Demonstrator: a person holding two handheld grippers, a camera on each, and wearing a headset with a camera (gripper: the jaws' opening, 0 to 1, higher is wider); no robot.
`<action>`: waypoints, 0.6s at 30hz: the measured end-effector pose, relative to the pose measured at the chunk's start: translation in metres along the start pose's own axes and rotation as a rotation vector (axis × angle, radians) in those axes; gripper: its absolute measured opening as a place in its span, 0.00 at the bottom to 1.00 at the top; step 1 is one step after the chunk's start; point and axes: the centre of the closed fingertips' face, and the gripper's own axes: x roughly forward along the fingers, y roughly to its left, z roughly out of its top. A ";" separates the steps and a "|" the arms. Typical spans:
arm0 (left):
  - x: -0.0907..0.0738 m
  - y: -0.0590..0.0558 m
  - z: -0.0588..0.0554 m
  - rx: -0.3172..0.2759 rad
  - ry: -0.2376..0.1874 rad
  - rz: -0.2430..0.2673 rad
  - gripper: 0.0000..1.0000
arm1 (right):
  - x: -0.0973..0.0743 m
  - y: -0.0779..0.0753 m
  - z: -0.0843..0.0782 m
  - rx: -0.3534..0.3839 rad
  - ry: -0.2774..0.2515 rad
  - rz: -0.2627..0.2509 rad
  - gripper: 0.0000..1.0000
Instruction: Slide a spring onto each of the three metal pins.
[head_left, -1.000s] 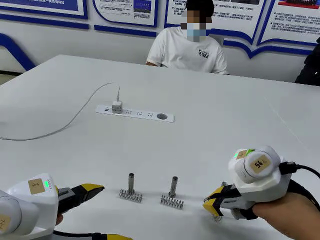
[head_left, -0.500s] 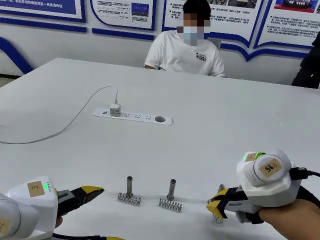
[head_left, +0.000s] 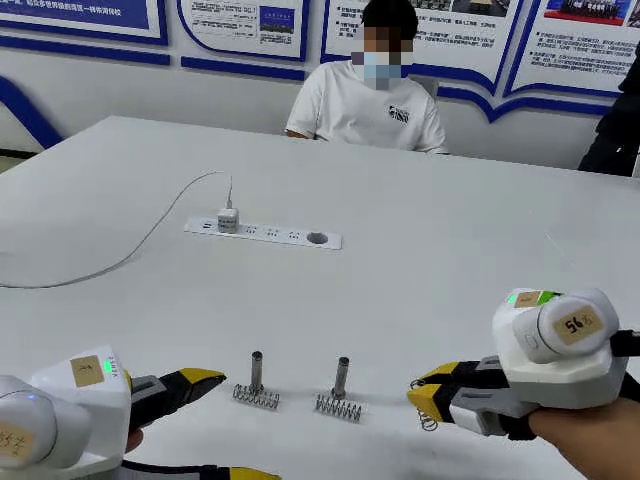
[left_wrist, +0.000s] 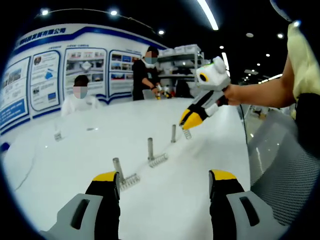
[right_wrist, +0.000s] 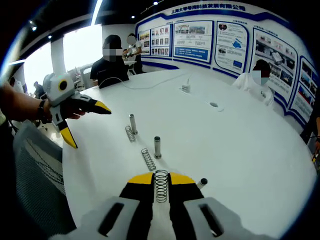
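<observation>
The right gripper (right_wrist: 161, 181) has its jaws pressed on a spring (right_wrist: 161, 186), which stands upright between the two yellow tips. In the head view the lower coils hang under the tips, just above the counter (head_left: 420, 250). Just beside these jaws, at their right side, stands the nearest pin (right_wrist: 201, 183), upright and bare.

Ahead of the jaws and a little to the left is the middle pin (right_wrist: 157, 147). A loose spring (right_wrist: 148, 159) lies at its foot, between that pin and the jaws. Further ahead stands the far pin (right_wrist: 133, 123), and a second loose spring (right_wrist: 128, 133) lies close against its base.

The left gripper (left_wrist: 164, 182) has its jaws spread wide, with bare counter between them. The far pin is just ahead of its left jaw.

Well beyond both pairs of jaws, a power strip (head_left: 265, 233) lies on the counter with a white plug (head_left: 228, 220) in it. A cable (head_left: 130, 255) runs away from it on the left gripper's side. A person (head_left: 365, 100) sits at the opposite edge of the counter.
</observation>
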 end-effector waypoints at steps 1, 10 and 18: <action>0.003 -0.001 0.001 0.002 0.000 -0.006 0.73 | 0.000 0.002 0.002 0.000 -0.007 0.004 0.12; 0.033 -0.021 0.013 0.039 -0.004 -0.086 0.70 | 0.001 0.023 0.022 -0.009 -0.056 0.044 0.12; 0.047 -0.029 0.017 0.024 -0.014 -0.125 0.66 | 0.003 0.041 0.036 0.008 -0.101 0.088 0.12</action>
